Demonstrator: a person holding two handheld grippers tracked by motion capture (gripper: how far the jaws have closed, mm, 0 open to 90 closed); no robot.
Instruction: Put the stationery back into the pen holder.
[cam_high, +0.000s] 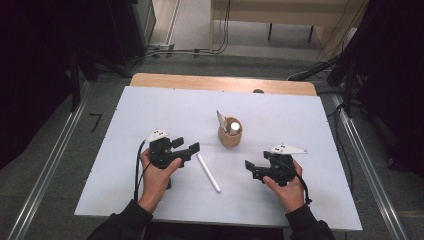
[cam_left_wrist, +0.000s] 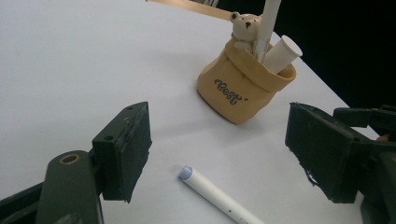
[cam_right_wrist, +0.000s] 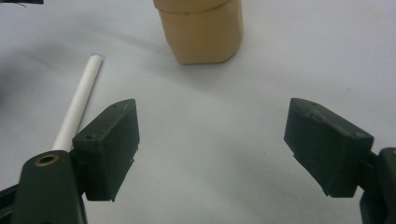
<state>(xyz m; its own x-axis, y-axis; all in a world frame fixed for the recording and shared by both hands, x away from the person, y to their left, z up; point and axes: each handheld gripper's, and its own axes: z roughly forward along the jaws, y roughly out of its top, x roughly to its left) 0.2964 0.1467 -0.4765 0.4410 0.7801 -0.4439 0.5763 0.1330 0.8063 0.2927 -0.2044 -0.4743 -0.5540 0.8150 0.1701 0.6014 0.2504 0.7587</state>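
From the high view, the white pen (cam_high: 208, 173) lies flat on the white table (cam_high: 125, 150) between the left gripper (cam_high: 187, 145) and the right gripper (cam_high: 248, 170), closer to the left one, with the tan pen holder (cam_high: 230, 132) just beyond it. Both grippers gape wide with nothing in them. In the left gripper view the pen (cam_left_wrist: 219, 198) sits low between the two black jaws, a smooth matte tube with a pale blue end cap; the holder (cam_left_wrist: 240, 88) looks like a soft folded-top bag with a little bear figure (cam_left_wrist: 244, 28) and two white sticks in it. In the right gripper view the pen (cam_right_wrist: 79, 98) runs beside the left-hand jaw, outside the gap, and the holder (cam_right_wrist: 201, 30) stands ahead.
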